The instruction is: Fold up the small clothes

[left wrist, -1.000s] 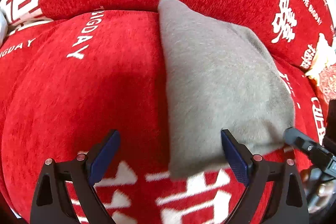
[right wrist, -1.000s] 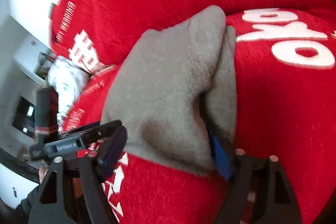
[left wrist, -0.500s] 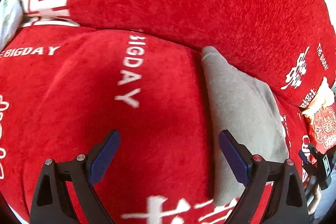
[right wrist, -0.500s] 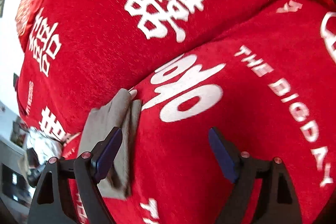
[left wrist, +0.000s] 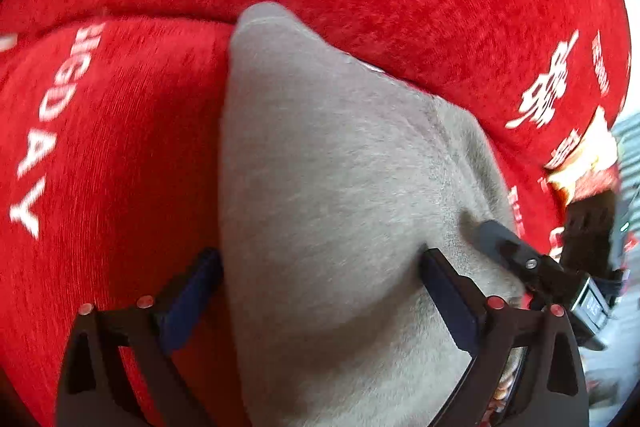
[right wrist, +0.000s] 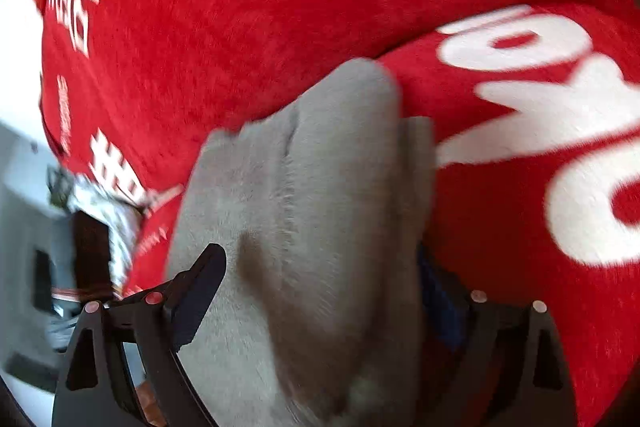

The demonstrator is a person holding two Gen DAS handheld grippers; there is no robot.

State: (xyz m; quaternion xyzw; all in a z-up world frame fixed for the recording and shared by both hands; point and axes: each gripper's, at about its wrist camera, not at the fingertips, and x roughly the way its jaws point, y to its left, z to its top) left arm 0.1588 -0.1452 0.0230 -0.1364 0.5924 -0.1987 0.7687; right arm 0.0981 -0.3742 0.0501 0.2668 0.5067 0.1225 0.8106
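The grey cloth (left wrist: 332,211) is seen lying folded on the red cover (left wrist: 120,155), at the seat's back edge where the backrest rises. In the left wrist view it fills the centre and lower centre of the frame; its long axis is read as running from the bottom of the frame up to a rounded tip at upper centre, so it lies straight ahead of the fingers.

The left gripper (left wrist: 320,291) is set astride the near end. Its left pad (left wrist: 188,299) is placed just off the cloth's left edge over red cover, and its right pad (left wrist: 448,303) over the cloth, near the right edge. The jaws are wide and are narrowing slightly; cloth lies between them, but no pinch is seen.

In the right wrist view the cloth (right wrist: 304,227) runs from the bottom of the frame to upper centre, with a second layer showing along its right edge. The right gripper (right wrist: 320,287) straddles it likewise, and its jaws are opening. The left pad (right wrist: 200,291) rests over the cloth; the right pad is partly hidden behind the cloth's edge, so contact there cannot be told.

Both grippers are judged about equally near the near end. One finger of the right gripper (left wrist: 520,259) shows at the lower right of the left view, beside the cloth's right edge.
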